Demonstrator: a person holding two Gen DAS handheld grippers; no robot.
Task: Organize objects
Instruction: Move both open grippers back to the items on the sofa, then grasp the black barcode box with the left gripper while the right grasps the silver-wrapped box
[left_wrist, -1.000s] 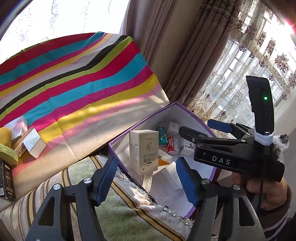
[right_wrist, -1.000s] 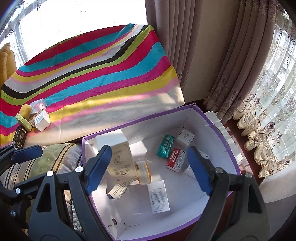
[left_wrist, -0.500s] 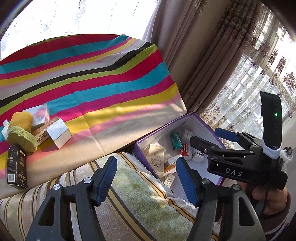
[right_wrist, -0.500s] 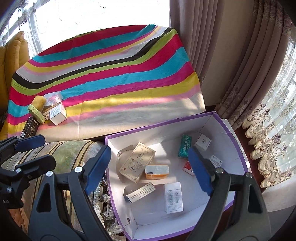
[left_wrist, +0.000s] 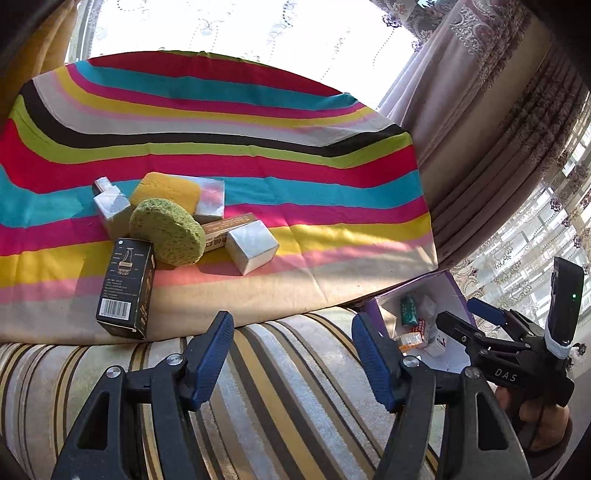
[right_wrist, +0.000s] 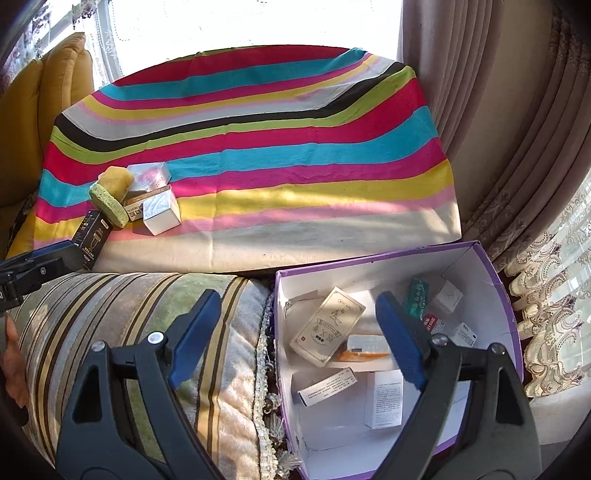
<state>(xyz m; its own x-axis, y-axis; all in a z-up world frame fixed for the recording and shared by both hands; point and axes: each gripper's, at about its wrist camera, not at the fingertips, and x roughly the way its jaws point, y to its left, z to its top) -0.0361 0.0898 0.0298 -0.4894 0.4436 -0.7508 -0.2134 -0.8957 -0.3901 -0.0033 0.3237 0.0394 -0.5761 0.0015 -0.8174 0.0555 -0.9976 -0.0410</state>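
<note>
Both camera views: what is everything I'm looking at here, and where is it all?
Striped cloth: one, multicoloured, over the far surface.
Sponges: two, green on yellow, left on the cloth.
Silver boxes: about three, beside the sponges.
Black box: one, at the cloth's front edge.
Purple box: one, white inside, right of the cushion.
Small packages: several, mixed colours, inside the purple box.
Striped cushion: one, foreground.
Curtains: beige, right.
Left gripper: open, empty.
Right gripper: open, empty.
</note>
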